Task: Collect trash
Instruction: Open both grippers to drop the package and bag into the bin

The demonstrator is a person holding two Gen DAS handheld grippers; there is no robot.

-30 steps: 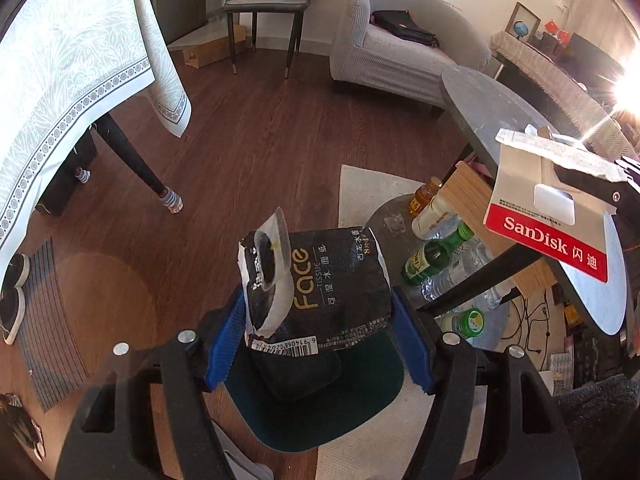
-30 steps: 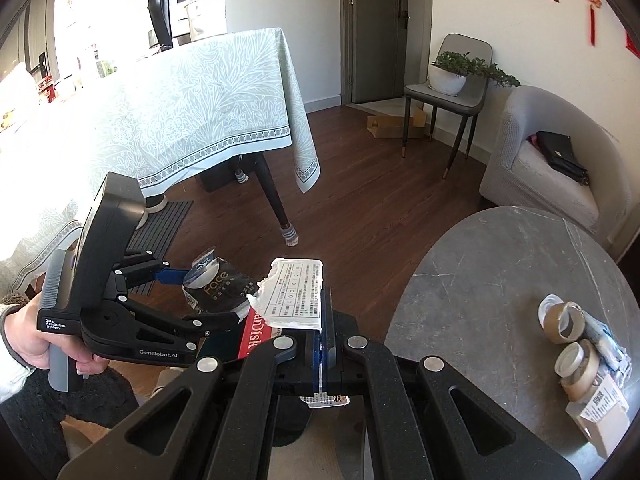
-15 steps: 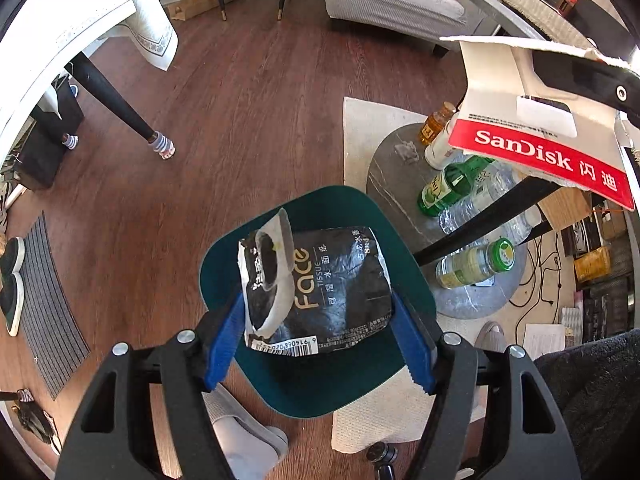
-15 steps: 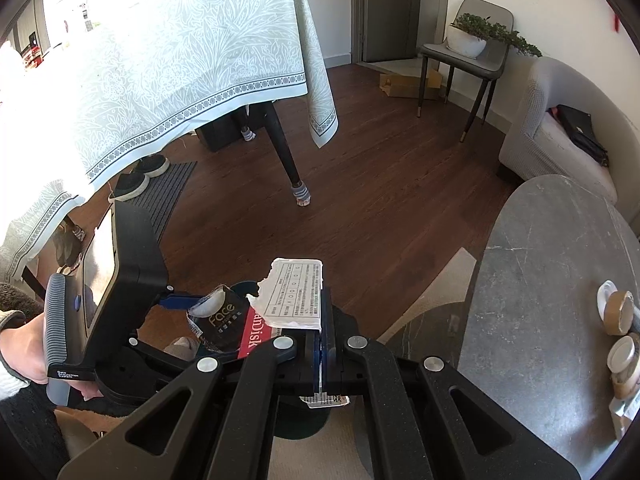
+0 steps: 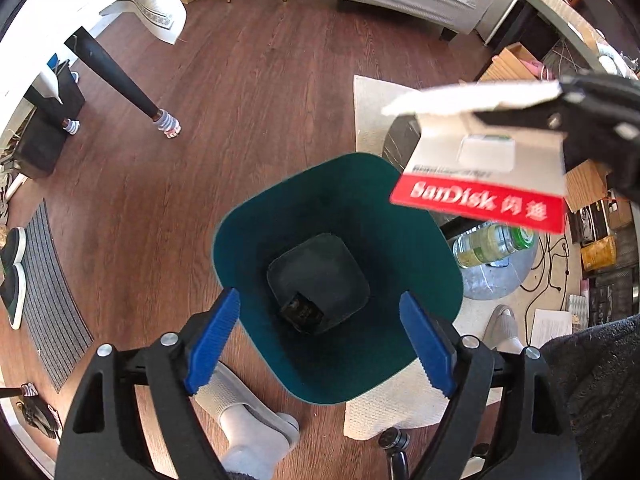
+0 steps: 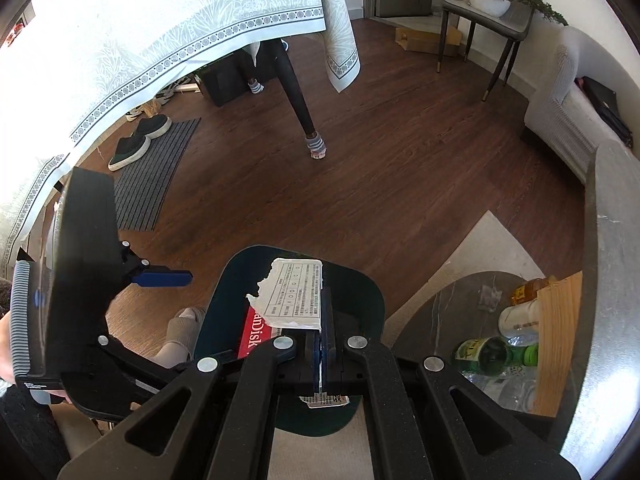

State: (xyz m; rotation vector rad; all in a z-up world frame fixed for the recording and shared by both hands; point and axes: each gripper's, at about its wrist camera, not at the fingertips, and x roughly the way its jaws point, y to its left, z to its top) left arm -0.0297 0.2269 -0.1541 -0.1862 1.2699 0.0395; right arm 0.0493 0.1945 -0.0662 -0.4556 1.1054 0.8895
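A dark green trash bin point(image 5: 256, 248) stands on the wood floor below both grippers. My left gripper point(image 5: 320, 340) is open and empty above the bin's near rim. A black tissue packet point(image 5: 301, 312) lies at the bottom of the bin. My right gripper point(image 6: 323, 304) is shut on a torn white and red SanDisk card package point(image 6: 298, 300) and holds it above the bin point(image 6: 360, 296). The package also shows in the left wrist view point(image 5: 484, 172), over the bin's right rim.
A low round side table point(image 6: 444, 312) with several bottles point(image 6: 488, 354) stands right of the bin on a pale rug point(image 5: 372, 92). A grey tabletop edge point(image 6: 608, 280) is at the right. A cloth-covered dining table point(image 6: 160, 20) and its leg point(image 5: 120, 84) are to the left. My slippered feet point(image 5: 248, 420) are near the bin.
My left gripper opened and the black tissue packet dropped into the bin. Both grippers moved over the bin, and the SanDisk package came closer above its rim.
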